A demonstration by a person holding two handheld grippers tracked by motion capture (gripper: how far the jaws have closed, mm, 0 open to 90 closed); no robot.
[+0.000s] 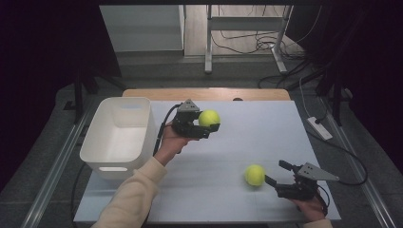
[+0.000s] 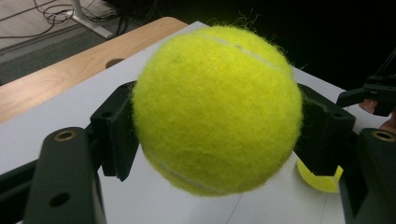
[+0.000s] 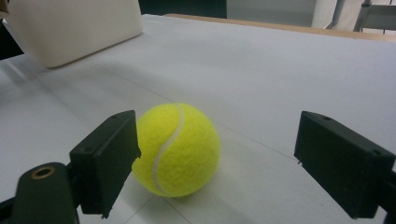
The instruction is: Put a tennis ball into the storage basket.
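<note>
At the far left of the table [image 1: 228,204] stands the white bin [image 1: 119,137], open side up, with nothing visible inside it. Just right of its rim I hold my left gripper [image 1: 211,127] lifted off the table, its jaws clamped on a tennis ball [image 1: 209,118]; in the left gripper view that ball [image 2: 217,109] bulges between both black pads, pressed on each side, with the table's wooden far edge [image 2: 70,70] behind it. Farther right and nearer to me, the second tennis ball [image 1: 254,175] rests on the white surface. My right gripper [image 1: 275,173] lies low just beside it, jaws spread wide. In the right gripper view the second ball [image 3: 176,149] sits between them, close against the left pad and well apart from the right one, not gripped.
</note>
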